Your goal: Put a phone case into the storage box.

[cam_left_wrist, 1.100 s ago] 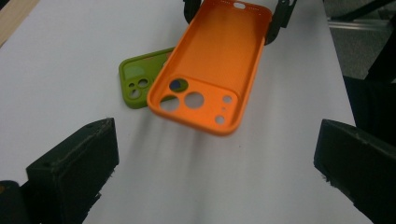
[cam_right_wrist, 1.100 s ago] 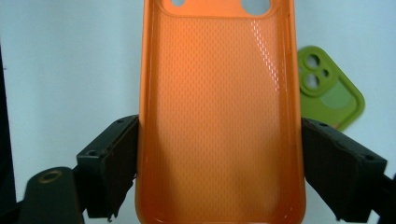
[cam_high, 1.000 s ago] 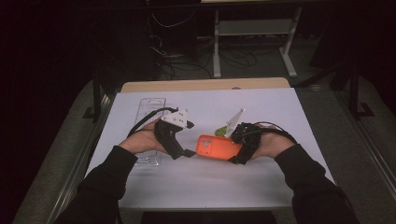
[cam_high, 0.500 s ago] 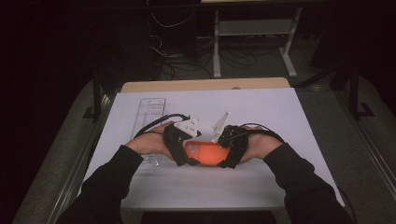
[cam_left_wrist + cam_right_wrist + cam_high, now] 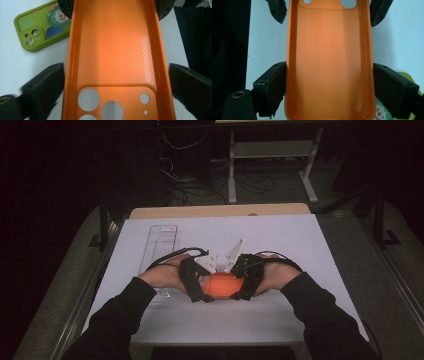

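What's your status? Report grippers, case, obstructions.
Left gripper open, jaws straddling the orange phone case, gaps both sides. Right gripper shut on its other end. Green phone case on the table alongside, apart.

Two dark-sleeved forearms reaching in from the bottom, angled inward, hands nearly meeting. Left gripper [image 5: 116, 82] with jaws spread either side of an orange case [image 5: 115, 50], left jaw a sliver clear, right jaw apart from its wall. Right gripper [image 5: 329, 85] facing it from the opposite end, both jaws pressed against the case's long sides.
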The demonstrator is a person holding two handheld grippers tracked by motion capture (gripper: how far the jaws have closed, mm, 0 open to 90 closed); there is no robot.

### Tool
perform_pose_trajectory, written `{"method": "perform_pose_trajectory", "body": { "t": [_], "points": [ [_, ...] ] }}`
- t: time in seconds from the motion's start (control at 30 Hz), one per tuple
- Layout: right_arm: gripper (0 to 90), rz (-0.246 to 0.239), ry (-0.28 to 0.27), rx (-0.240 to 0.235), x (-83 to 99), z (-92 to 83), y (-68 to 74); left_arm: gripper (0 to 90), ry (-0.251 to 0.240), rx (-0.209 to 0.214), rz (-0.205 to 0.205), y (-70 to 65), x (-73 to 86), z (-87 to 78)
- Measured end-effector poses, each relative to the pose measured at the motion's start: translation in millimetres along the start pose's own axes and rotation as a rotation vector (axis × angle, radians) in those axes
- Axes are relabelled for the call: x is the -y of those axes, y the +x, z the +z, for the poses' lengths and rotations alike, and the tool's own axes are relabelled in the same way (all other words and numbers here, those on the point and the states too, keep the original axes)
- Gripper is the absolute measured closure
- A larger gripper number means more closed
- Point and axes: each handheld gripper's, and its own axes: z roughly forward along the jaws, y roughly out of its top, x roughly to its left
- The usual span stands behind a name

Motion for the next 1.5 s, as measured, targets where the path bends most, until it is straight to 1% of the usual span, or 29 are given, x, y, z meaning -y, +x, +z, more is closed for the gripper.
{"method": "perform_pose_trajectory", "body": {
  "t": [0.07, 0.1, 0.3, 0.33, 0.37, 0.53, 0.67, 0.73, 0.8, 0.87, 0.9, 0.93, 0.97, 1.0, 1.03, 1.07, 1.1, 1.13, 1.17, 1.2, 1.23, 1.27, 1.3, 1.33, 1.37, 1.4, 1.43, 1.47, 1.5],
  "points": [
    [15.0, 0.0, -0.005, 0.0, 0.0, -0.4, -0.3, 5.6, 0.006, 0.002, 0.001, 0.2, 0.0, 0.2],
    [15.0, -0.001, -0.007, 0.001, 0.0, -0.7, -0.3, 6.0, 0.022, -0.002, 0.017, 1.5, 0.0, -0.4],
    [15.0, -0.003, -0.01, 0.0, -0.4, -2.3, -0.3, 10.0, 0.02, 0.007, 0.007, 1.5, 0.5, -0.3],
    [15.0, -0.005, -0.013, -0.001, -0.4, -2.6, -0.5, 12.1, 0.011, 0.012, -0.005, 0.8, 0.7, 0.2],
    [15.0, -0.003, -0.013, -0.002, -0.4, -2.9, -0.4, 13.0, 0.012, 0.013, -0.005, 1.3, 0.9, 0.0],
    [15.0, -0.002, -0.012, -0.002, -0.2, -2.8, -0.4, 13.8, 0.006, 0.017, -0.007, 1.7, 1.1, -0.3],
    [14.8, 0.007, -0.013, -0.009, 1.0, -2.1, -1.6, 15.2, 0.004, 0.013, -0.008, 2.1, 0.8, -0.1],
    [14.7, 0.006, -0.012, -0.011, 1.2, -1.8, -1.8, 15.4, 0.021, 0.007, 0.01, 3.1, 0.3, -0.4],
    [14.5, 0.012, -0.012, -0.017, 1.9, -0.7, -1.2, 15.7, 0.016, 0.008, -0.004, 1.6, -0.1, 0.6],
    [14.1, 0.007, -0.016, -0.01, 3.0, 0.5, -0.7, 15.8, 0.026, 0.002, 0.0, 0.7, -0.7, 0.9],
    [12.3, 0.02, -0.025, -0.02, 4.6, 1.5, -0.4, 15.9, 0.02, -0.009, -0.017, -1.8, -1.3, 1.7],
    [11.6, 0.026, -0.037, -0.019, 5.4, 1.2, -0.7, 15.9, 0.02, -0.009, -0.017, -1.8, -1.3, 1.7],
    [11.6, 0.026, -0.037, -0.019, 5.4, 1.2, -0.7, 15.9, 0.025, -0.017, -0.012, -2.0, -1.7, 1.1],
    [8.6, 0.043, -0.066, -0.017, 7.5, -0.1, -1.9, 16.0, 0.022, -0.023, -0.019, -2.4, -2.1, 0.6],
    [7.5, 0.057, -0.074, -0.013, 8.7, -1.5, -2.5, 16.0, 0.007, -0.034, -0.04, -3.4, -2.5, 0.6],
    [7.5, 0.057, -0.074, -0.013, 8.7, -1.5, -2.5, 16.0, 0.003, -0.041, -0.052, -4.0, -3.1, 0.6],
    [5.7, 0.084, -0.1, -0.013, 11.5, -4.3, -3.2, 16.0, -0.002, -0.049, -0.059, -4.7, -3.7, 0.6],
    [5.1, 0.092, -0.114, -0.002, 13.2, -5.6, -3.7, 16.0, -0.002, -0.055, -0.071, -4.9, -4.4, 0.5],
    [4.3, 0.1, -0.127, 0.006, 15.1, -6.7, -4.4, 16.0, 0.028, -0.079, -0.077, -5.4, -5.0, 1.0],
    [3.6, 0.108, -0.136, 0.015, 17.2, -7.9, -4.8, 16.0, 0.025, -0.086, -0.093, -5.5, -4.3, 2.0],
    [3.6, 0.108, -0.136, 0.015, 17.2, -7.9, -4.8, 16.0, 0.025, -0.086, -0.093, -5.5, -4.3, 2.0],
    [3.1, 0.118, -0.146, 0.024, 19.4, -9.2, -5.2, 16.0, 0.029, -0.091, -0.102, -5.2, -3.4, 2.0],
    [2.5, 0.129, -0.157, 0.027, 21.7, -10.0, -5.6, 16.0, 0.022, -0.096, -0.134, -4.5, -1.9, 2.8],
    [2.4, 0.144, -0.16, 0.037, 24.8, -11.0, -5.9, 16.0, 0.026, -0.099, -0.143, -3.9, -1.1, 2.6],
    [1.8, 0.174, -0.159, 0.047, 29.2, -12.4, -5.7, 16.0, 0.004, -0.106, -0.192, -3.4, 1.4, 4.0],
    [1.8, 0.195, -0.157, 0.051, 31.9, -13.4, -5.4, 16.0, 0.004, -0.106, -0.192, -3.4, 1.4, 4.0],
    [1.8, 0.195, -0.157, 0.051, 31.9, -13.4, -5.4, 16.0, 0.007, -0.109, -0.209, -2.9, 2.3, 4.3],
    [1.8, 0.181, -0.177, 0.067, 34.6, -13.5, -7.6, 16.0, 0.013, -0.117, -0.225, -2.6, 3.2, 4.8],
    [1.8, 0.19, -0.18, 0.07, 37.7, -14.1, -8.4, 16.0, 0.012, -0.123, -0.246, -2.8, 4.1, 5.9]
  ]
}}
